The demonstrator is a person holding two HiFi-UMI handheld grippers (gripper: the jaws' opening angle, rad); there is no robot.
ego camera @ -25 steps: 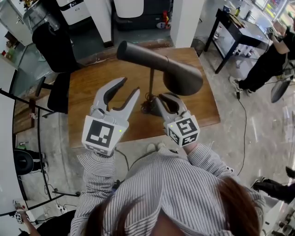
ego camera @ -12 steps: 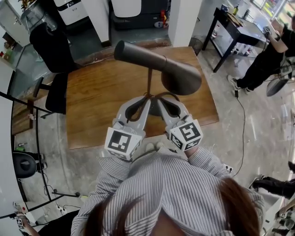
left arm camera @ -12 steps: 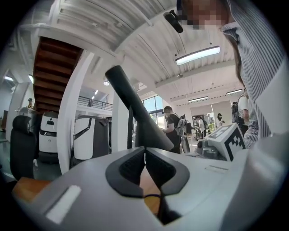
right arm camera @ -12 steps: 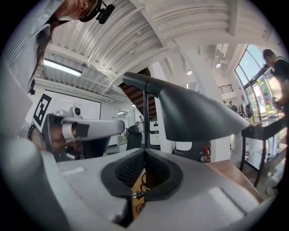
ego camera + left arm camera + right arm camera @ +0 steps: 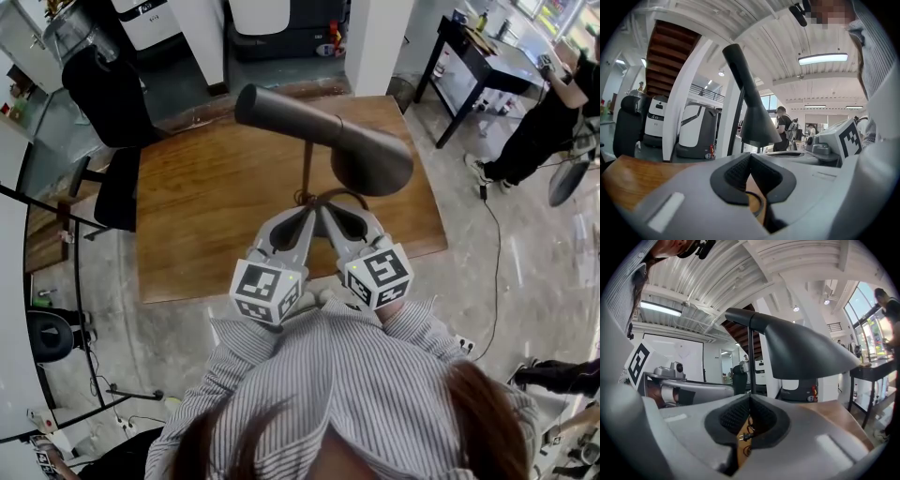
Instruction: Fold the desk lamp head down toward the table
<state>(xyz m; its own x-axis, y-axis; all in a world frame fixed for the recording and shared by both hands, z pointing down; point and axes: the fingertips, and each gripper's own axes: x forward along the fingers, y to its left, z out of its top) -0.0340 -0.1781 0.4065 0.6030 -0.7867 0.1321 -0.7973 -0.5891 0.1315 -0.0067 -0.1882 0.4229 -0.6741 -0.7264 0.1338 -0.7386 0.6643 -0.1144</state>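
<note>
Left tongs (image 5: pixel 750 155) shut, both pads pressed tip to tip, with only brown table (image 5: pixel 187 206) and a loop of dark cable (image 5: pixel 761 202) showing through the hollow behind the tips. Just right of them, at the foot of the thin lamp stem (image 5: pixel 307 173), right tongs (image 5: pixel 750 397) closed as well, tips meeting where the stem rises, real grip on it impossible to tell. Above both, desk lamp head (image 5: pixel 337 141) raised high on the stem, narrow end at the left and wide end at the right, well apart from the table top.
</note>
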